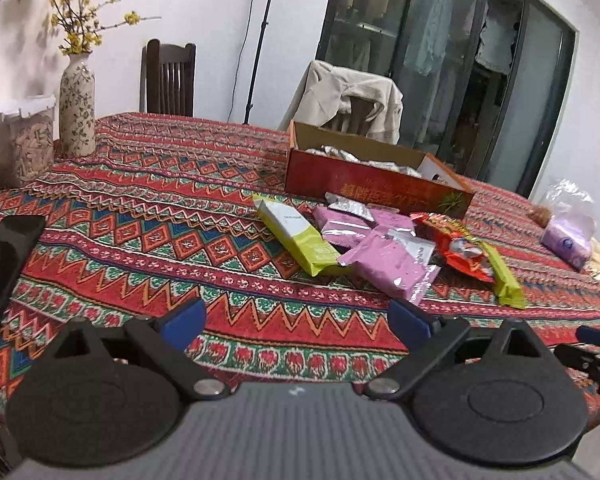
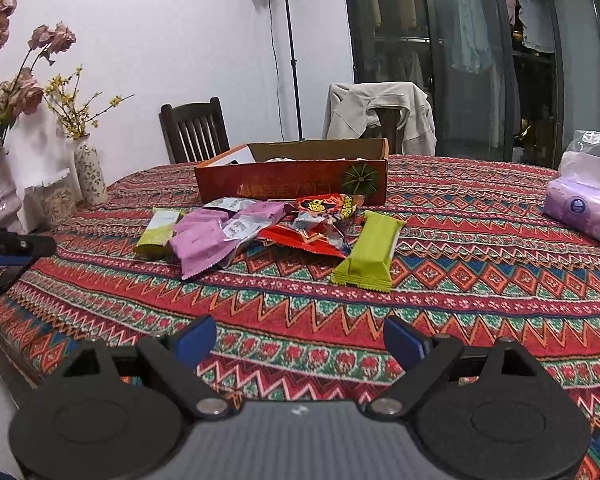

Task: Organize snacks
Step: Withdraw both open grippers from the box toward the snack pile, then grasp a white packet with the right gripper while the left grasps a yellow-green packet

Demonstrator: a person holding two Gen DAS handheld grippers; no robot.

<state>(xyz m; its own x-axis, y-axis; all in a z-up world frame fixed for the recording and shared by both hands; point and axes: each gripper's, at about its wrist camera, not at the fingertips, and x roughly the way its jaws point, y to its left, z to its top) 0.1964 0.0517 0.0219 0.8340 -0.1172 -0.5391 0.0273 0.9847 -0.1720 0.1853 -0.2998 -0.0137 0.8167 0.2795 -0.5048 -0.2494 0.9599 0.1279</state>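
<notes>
Hard to read inside the red cardboard box (image 2: 292, 188): only silvery wrappers peeking over the rim, count unclear. Printing on the packets too small to make out. Red packet (image 2: 320, 224) half buried under its neighbours, pink packets (image 2: 204, 244) overlapping one another, a green packet (image 2: 160, 232) partly tucked behind them. Plastic bag of tissues (image 2: 580, 208) cut off at the right edge.

Snack pile sitting mid-table on the patterned tablecloth (image 2: 460, 280), just in front of the box; another green packet (image 2: 372, 256) lying at its right end.

Left gripper (image 1: 296, 322) spread wide, nothing between the blue pads, hanging over bare cloth short of the pile. Right gripper (image 2: 296, 342) likewise wide apart, empty, touching nothing, snacks well ahead of it.
</notes>
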